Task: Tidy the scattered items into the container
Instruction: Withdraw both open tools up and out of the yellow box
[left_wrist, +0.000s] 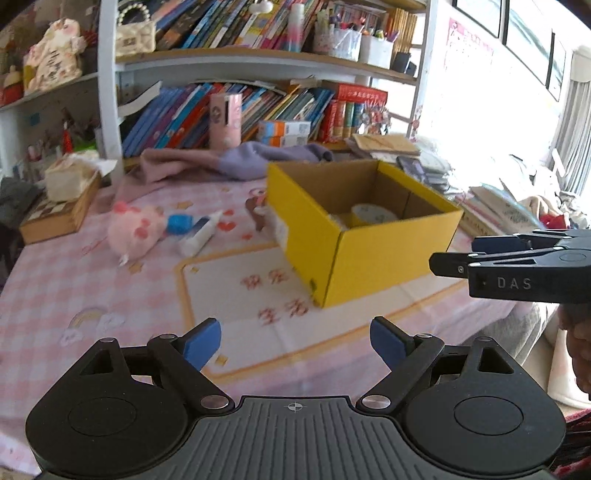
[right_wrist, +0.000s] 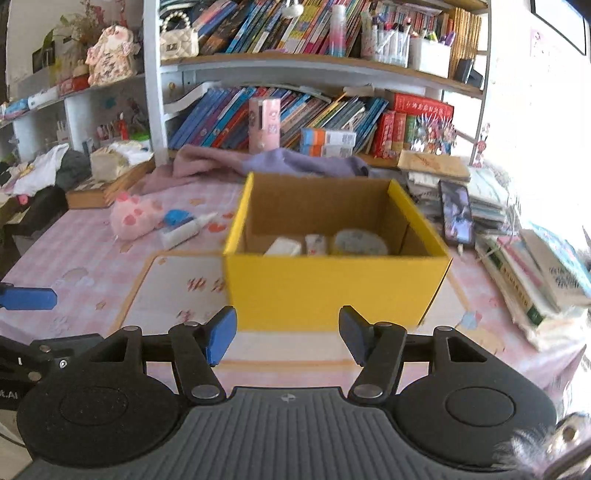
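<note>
A yellow cardboard box (left_wrist: 373, 254) (right_wrist: 332, 284) stands open on the pink tablecloth, with a round tin (right_wrist: 360, 242) and small white packets (right_wrist: 284, 246) inside. Left of it lie a pink plush toy (left_wrist: 135, 229) (right_wrist: 135, 216), a blue-capped item (left_wrist: 180, 223) (right_wrist: 176, 217) and a white tube (left_wrist: 201, 234) (right_wrist: 184, 230). My left gripper (left_wrist: 295, 341) is open and empty over the near table. My right gripper (right_wrist: 288, 336) is open and empty in front of the box; its body shows in the left wrist view (left_wrist: 517, 273).
A bookshelf (right_wrist: 295, 59) full of books stands behind the table. Purple cloth (right_wrist: 295, 162) lies behind the box. A wooden tray with a tissue pack (left_wrist: 62, 199) sits far left. Stacked books (right_wrist: 535, 273) and a phone (right_wrist: 456, 212) lie right of the box.
</note>
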